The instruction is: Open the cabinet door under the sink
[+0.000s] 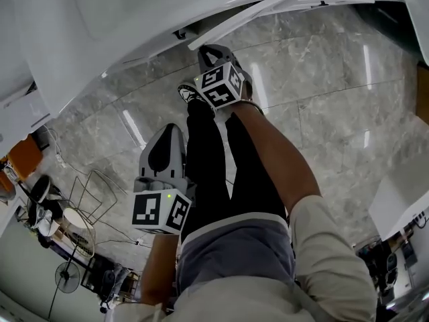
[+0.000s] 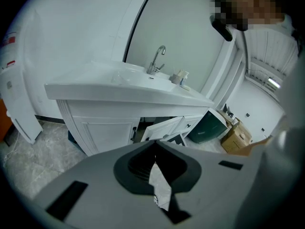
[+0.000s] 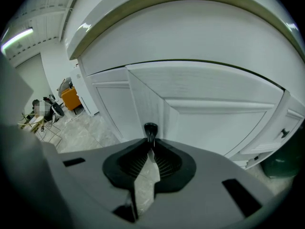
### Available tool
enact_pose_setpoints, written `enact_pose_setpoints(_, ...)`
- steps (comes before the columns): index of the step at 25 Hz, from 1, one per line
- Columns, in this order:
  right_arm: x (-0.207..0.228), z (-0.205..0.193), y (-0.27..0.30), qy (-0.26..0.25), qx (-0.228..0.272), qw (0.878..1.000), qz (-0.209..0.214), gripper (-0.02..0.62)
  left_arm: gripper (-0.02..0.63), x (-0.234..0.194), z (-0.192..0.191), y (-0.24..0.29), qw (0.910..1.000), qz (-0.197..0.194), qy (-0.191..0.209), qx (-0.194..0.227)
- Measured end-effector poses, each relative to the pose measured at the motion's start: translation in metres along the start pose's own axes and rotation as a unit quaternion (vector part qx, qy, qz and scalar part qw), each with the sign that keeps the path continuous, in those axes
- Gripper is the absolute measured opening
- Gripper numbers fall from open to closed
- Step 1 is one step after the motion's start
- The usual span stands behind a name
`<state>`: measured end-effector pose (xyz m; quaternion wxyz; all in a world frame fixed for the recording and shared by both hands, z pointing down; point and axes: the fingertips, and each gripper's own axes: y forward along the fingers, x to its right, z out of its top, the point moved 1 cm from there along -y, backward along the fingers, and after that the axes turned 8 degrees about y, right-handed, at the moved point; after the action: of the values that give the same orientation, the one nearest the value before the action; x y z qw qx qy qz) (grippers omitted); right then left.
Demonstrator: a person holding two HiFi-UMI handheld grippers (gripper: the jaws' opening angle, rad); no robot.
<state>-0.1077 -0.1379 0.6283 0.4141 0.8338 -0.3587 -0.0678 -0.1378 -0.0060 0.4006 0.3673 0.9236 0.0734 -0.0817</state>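
Head view looks steeply down past the person's legs to a grey marble floor. The right gripper reaches out toward 12 o'clock, its tips at the top edge of the white cabinet door, which stands swung out from under the sink desk. The left gripper hangs back near the thigh, at about 7 o'clock from the right one and well apart from the cabinet.

Right gripper view shows the right gripper with its fingers clamped on the black door handle, which sits on the door's near stile, with the panelled door face running off toward 3 o'clock.

Left gripper view shows the left gripper with its fingers together on nothing. Beyond them stands the sink with a faucet, and below it the door is ajar.
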Motion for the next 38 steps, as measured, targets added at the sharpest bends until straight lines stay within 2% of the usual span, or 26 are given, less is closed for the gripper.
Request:
enact_pose_setpoints(31, 0.001, -0.042, -0.039, -0.078, -0.018, 0.996, 0.028, 0.051, 0.000, 0.029, 0.000, 0.007, 0.9999, -0.010, 0.008, -0.006)
enact_pose_setpoints(38, 0.004, -0.057, -0.050, -0.094, -0.034, 0.994, 0.036, 0.051, 0.000, 0.040, 0.005, 0.009, 0.9997, -0.021, 0.014, 0.004)
